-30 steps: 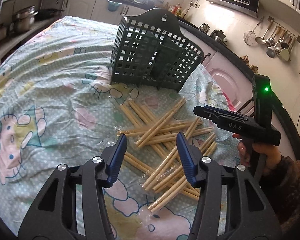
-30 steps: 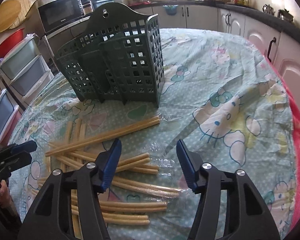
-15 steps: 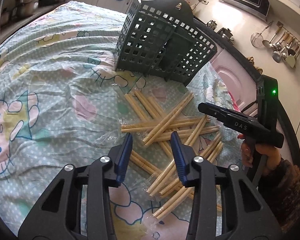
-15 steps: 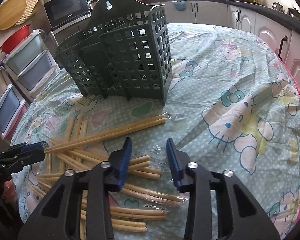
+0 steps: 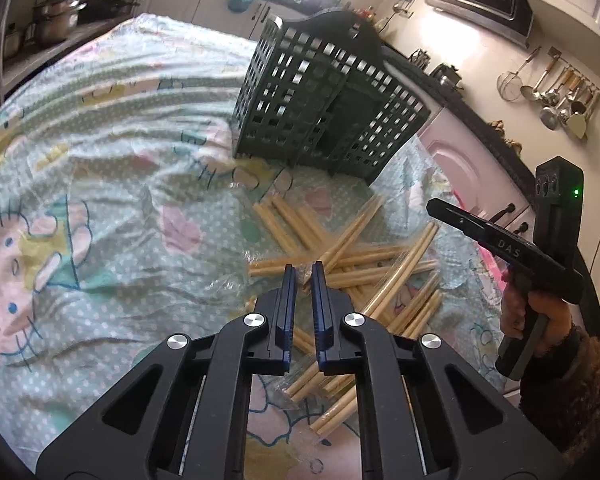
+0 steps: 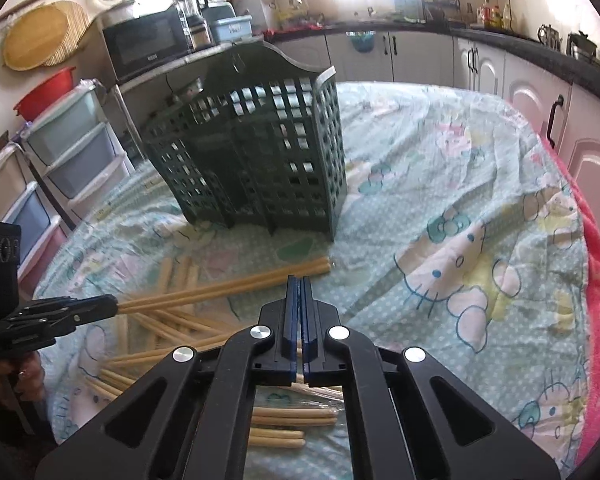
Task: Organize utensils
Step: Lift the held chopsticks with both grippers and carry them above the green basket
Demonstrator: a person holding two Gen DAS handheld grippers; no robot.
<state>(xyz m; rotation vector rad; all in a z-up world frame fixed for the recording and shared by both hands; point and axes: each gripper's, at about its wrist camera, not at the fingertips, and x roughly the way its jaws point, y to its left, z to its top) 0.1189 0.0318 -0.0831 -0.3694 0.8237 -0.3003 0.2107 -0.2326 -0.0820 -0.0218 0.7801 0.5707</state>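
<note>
Several bamboo chopsticks (image 5: 340, 264), some in clear wrappers, lie crossed in a loose pile on the cartoon-print tablecloth (image 5: 100, 200). A dark green lattice utensil basket (image 5: 324, 108) stands upright just beyond them. My left gripper (image 5: 304, 270) hovers over the pile, its jaws closing to a thin slit with nothing between them. My right gripper (image 6: 299, 278) hangs above the pile's right end (image 6: 220, 292), jaws closing, blue pads together and empty. The basket (image 6: 252, 160) stands ahead of it. Each gripper shows in the other's view, the right gripper (image 5: 432, 205) and the left gripper (image 6: 112, 304).
A red cloth (image 6: 596, 280) drapes the table's right edge. Plastic drawers (image 6: 68, 148) and a microwave (image 6: 144, 44) stand behind the basket. Ladles (image 5: 552, 92) hang on the wall and pots (image 5: 56, 20) sit on a counter. Cabinets ring the table.
Both grippers' jaws have gone from wide open to together, with nothing taken. The right gripper has risen slightly, and the basket now sits lower and larger in both views.
</note>
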